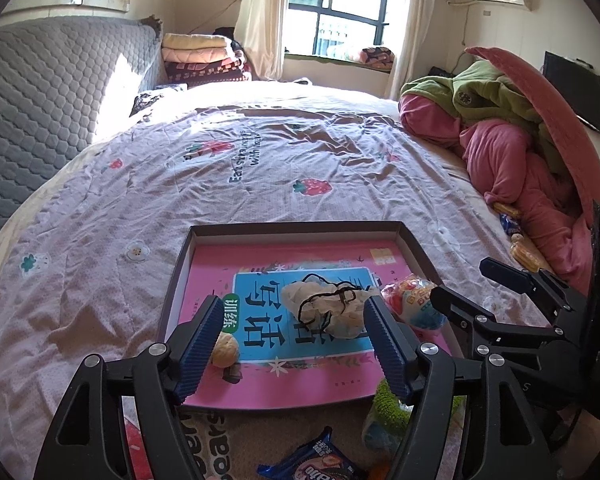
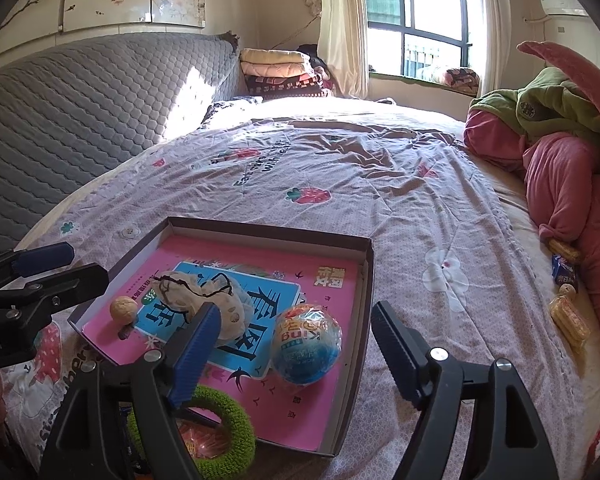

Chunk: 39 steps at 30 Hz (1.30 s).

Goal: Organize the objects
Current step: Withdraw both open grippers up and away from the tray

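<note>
Right now I've got both grippers over the near edge of the box [image 1: 300, 227] on the bed [image 1: 260, 152]. L gripper [image 1: 290, 340] is spread wide w/ nothing between the pads; the pouch [image 1: 324, 312] w/ its black cord lies just past the fingertips, apart from them, on the pink book [image 1: 292, 384] that lines the box bottom. R gripper [image 2: 296, 354] is released too, jaws wide, nothing gripped; the wrapped ball [image 2: 306, 346] sits in the box between its two fingers in the R view, but I see no pad touching it. Walnut [image 2: 123, 309] rests on the book near the box's left side, beside the pouch. Green ring [image 2: 224, 424] lies at the box's near edge, partly under the R gripper's left finger; can't tell if it's in or out of the box. Blue snack pack [image 1: 316, 462] lies on the bed outside the box, just below the L gripper. More snacks [image 2: 570, 316] lie well apart at the bed's right edge, next to the pink and green bedding [image 2: 560, 168]. Grey headboard [image 2: 80, 112] on the left.
</note>
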### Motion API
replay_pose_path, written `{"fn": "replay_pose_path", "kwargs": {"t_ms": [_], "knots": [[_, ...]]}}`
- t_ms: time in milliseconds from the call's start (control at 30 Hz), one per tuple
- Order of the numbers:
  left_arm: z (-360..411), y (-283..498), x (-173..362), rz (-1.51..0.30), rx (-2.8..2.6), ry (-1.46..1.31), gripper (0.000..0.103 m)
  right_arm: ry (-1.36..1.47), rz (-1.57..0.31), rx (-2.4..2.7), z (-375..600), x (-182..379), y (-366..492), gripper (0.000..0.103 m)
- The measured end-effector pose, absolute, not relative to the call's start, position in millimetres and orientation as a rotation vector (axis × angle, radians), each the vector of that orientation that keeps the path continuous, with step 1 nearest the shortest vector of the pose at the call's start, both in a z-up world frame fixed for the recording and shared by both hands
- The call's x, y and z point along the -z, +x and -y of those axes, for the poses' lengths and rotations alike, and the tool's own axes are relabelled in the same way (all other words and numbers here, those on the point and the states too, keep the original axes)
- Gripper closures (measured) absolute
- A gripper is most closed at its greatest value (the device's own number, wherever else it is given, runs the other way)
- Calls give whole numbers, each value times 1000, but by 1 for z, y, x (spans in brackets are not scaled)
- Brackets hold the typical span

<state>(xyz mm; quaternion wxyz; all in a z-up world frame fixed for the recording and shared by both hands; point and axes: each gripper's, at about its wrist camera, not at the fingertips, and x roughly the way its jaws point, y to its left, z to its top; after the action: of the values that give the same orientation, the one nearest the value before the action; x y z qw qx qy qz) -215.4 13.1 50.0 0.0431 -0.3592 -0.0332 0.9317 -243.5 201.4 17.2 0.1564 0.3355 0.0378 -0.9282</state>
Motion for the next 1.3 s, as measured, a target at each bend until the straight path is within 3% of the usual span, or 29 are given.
{"fn": "replay_pose_path", "kwargs": {"t_ms": [767,1300], "knots": [[-6,-171,-69,62,-2889,-1059,29,850,-159,2685,-196,-37,-205,21],[-2,-147,-69,53,-2912,-1047,28,824,-94,2693,-196,-49,-170,20]]}}
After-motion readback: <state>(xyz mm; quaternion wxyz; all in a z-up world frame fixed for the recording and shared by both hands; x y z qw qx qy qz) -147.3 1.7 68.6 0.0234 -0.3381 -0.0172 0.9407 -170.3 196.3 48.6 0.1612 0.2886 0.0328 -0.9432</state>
